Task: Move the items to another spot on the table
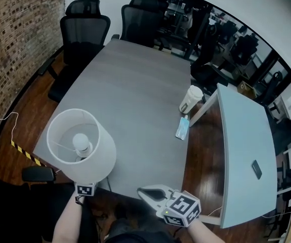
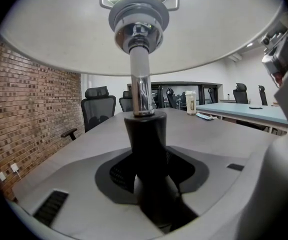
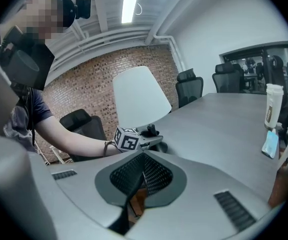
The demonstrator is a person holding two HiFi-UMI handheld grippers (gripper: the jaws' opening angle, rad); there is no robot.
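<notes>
Left gripper view: the left gripper point(image 2: 151, 173) clamps the black stem of the lamp point(image 2: 141, 91); the right gripper point(image 3: 139, 173) is closed, empty. Far right on the table point(image 1: 135, 85), a lidded cup point(image 1: 191, 99) hides its contents.

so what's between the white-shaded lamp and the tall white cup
Only bare grey tabletop between the white-shaded lamp and the tall white cup, per the head view.

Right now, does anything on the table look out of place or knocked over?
Nothing is spilled or tipped. The blue packet lies right at the table's right edge near the white cup, perhaps overhanging; the lamp stands upright.
</notes>
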